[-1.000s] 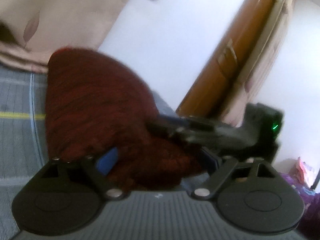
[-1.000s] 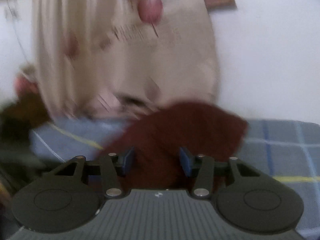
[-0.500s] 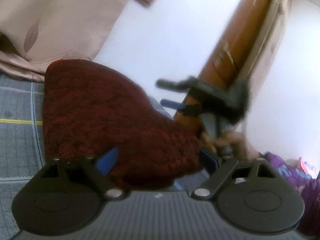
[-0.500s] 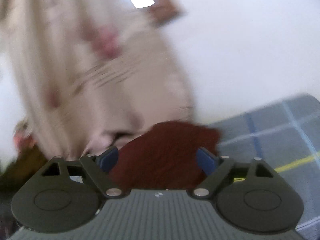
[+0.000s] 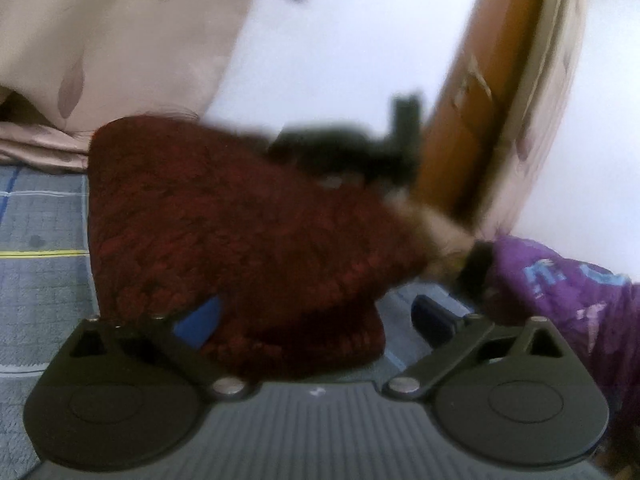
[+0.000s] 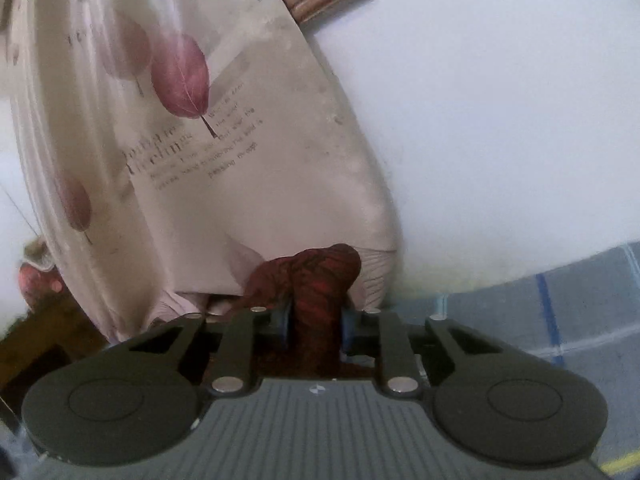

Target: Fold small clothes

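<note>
The right gripper [image 6: 314, 330], jaws just closing, is pinching the dark red knit garment [image 5: 240, 240]; the left gripper [image 5: 316, 316] is spreading wide, gripping nothing.

We saw the right gripper [image 6: 314, 328] swing wide and then close its jaws on a bunched fold of the dark red knit [image 6: 316, 280], pads pressing it from both sides. Beside the knit [image 5: 240, 232], the left gripper [image 5: 320, 316] spread its jaws wider, its right finger [image 5: 434, 318] coming clear of the cloth.
</note>
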Demonstrator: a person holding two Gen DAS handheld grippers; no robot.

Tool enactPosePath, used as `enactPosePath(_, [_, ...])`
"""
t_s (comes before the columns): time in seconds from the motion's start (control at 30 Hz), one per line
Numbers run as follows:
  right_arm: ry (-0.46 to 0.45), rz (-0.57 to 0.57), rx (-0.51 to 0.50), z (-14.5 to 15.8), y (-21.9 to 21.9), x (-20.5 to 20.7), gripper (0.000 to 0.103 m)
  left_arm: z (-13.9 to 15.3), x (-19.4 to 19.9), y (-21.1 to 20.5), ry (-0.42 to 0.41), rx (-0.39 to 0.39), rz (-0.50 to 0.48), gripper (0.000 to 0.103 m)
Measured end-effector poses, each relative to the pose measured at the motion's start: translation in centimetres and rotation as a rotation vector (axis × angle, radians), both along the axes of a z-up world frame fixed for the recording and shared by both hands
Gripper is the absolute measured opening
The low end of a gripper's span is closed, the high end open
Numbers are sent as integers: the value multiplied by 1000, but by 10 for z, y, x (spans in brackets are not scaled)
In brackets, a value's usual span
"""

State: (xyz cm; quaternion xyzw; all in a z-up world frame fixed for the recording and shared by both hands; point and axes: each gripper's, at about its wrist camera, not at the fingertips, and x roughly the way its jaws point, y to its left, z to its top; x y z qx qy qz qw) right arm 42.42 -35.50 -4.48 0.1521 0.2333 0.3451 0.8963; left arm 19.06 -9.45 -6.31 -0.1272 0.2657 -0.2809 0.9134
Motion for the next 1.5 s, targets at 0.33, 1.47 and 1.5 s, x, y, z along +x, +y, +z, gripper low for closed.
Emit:
enactPosePath(0.33, [40,-130,34,-15,-40,-35,54,-3,-1,4,21,-40,1,103])
enactPosePath(1.47, [97,-116,-224,-42,-17,-178,76,36,-23,16,21,281,239,103])
enactPosePath(1.5, [83,-127,-224,-39,-17,-181,77,37,-23,14,16,296,237,103])
